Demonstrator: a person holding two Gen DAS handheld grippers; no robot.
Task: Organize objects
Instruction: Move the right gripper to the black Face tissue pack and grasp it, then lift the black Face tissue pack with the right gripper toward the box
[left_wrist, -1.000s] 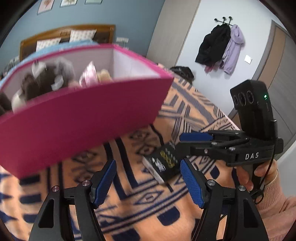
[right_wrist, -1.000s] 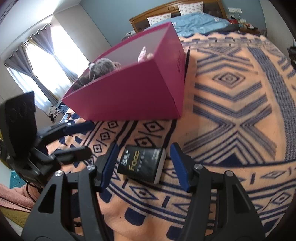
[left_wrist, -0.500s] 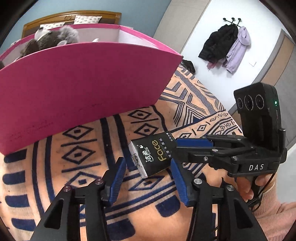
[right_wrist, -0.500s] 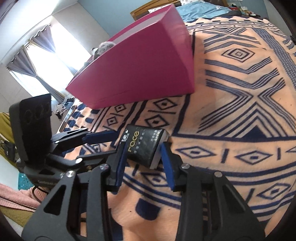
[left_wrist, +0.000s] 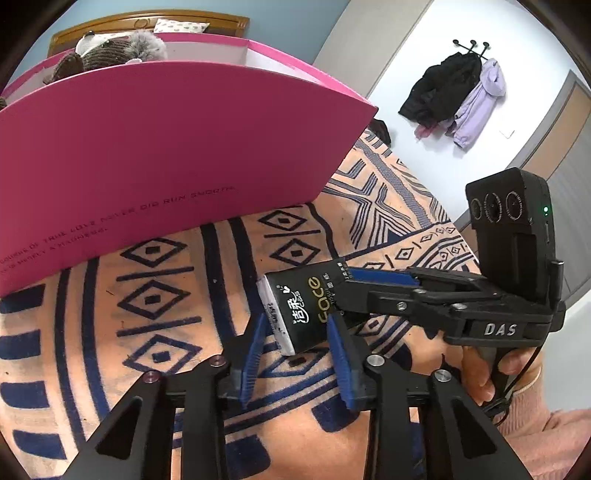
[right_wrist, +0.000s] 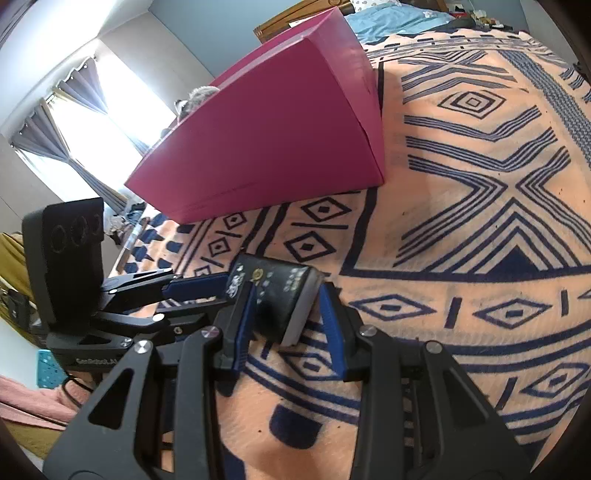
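I see the tall magenta cardboard box (left_wrist: 159, 147) on the orange-and-navy patterned bed blanket (left_wrist: 110, 302). In front of the box lies the black rectangular tissue pack (left_wrist: 306, 310). My left hand-held gripper (left_wrist: 295, 354) straddles its near end, blue pads not quite touching; my right hand-held gripper (right_wrist: 284, 321) straddles it, slightly parted.

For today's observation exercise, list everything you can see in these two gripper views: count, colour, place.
Tissue pack: one, black with white ends, on the blanket between both grippers.
Box: one, pink, on the blanket behind the pack.
Plush toys: several, brown and grey, inside the box.
Blanket: one, orange with navy pattern, over the bed.
Headboard: one, wooden, far end.
Jackets: black and lilac, on wall hooks.
Curtains: grey, at the window.
Left gripper: black, blue pads, straddling the pack.
Right gripper: black, blue pads, straddling the pack.
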